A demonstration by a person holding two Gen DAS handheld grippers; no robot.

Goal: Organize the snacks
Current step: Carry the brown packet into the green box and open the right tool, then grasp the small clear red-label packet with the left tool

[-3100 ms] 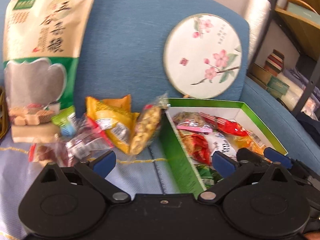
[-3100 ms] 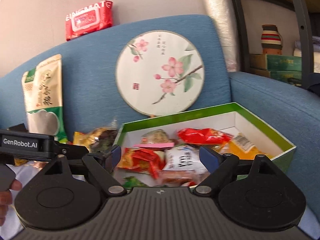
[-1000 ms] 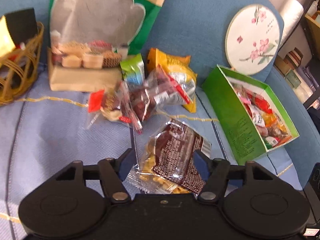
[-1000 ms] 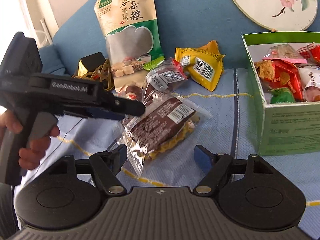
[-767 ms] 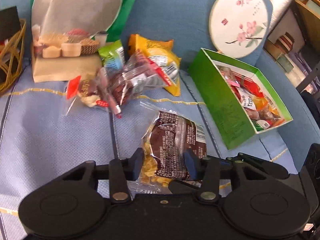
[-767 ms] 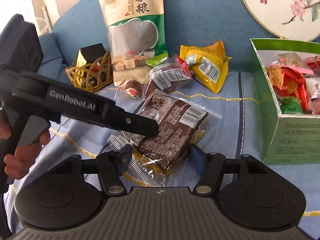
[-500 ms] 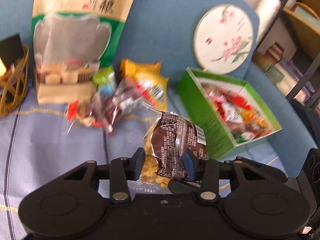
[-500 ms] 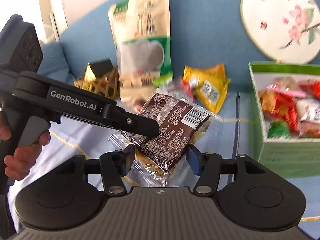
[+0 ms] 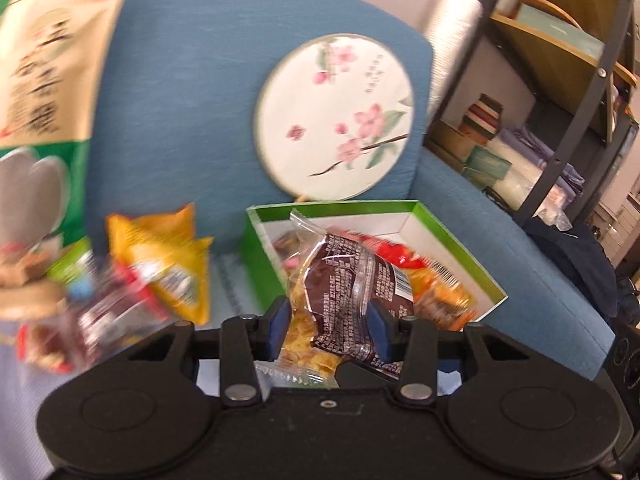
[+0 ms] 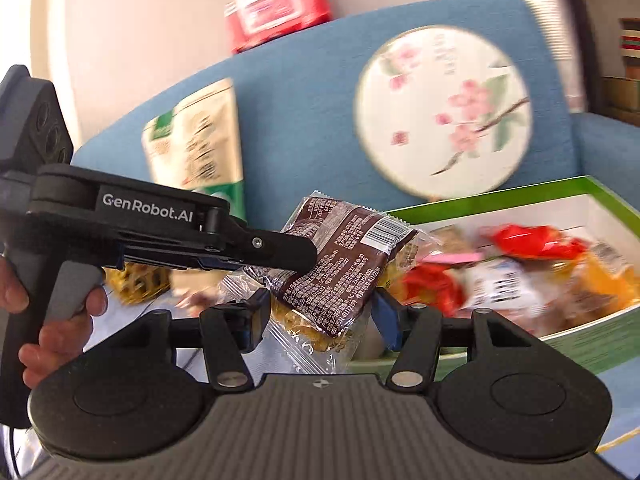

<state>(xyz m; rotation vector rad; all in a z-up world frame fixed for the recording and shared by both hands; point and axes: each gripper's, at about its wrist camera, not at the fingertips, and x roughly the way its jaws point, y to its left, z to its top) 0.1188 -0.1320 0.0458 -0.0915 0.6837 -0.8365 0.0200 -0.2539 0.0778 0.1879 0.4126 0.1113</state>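
A brown snack packet [image 9: 348, 292] with yellow pieces inside hangs in the air in front of the green box [image 9: 332, 209]. My left gripper [image 9: 327, 330] is closing, and its blue pads press on the packet's two sides. In the right wrist view the same packet [image 10: 340, 264] sits between the pads of my right gripper [image 10: 322, 318], which touch its edges. The left gripper's upper finger [image 10: 280, 254] lies on top of it. The green box [image 10: 500, 196], open and holding several wrapped snacks, is just behind and to the right.
A round flowered fan [image 9: 336, 120] leans on the blue sofa back. A tall cereal bag [image 9: 44, 92], a yellow packet [image 9: 168, 264] and loose snacks [image 9: 100, 312] lie left of the box. A shelf unit [image 9: 560, 100] stands right. A hand [image 10: 60, 332] holds the left gripper.
Both grippers closed in on the brown packet where it lay on the seat. They have lifted it and carried it toward the green box.
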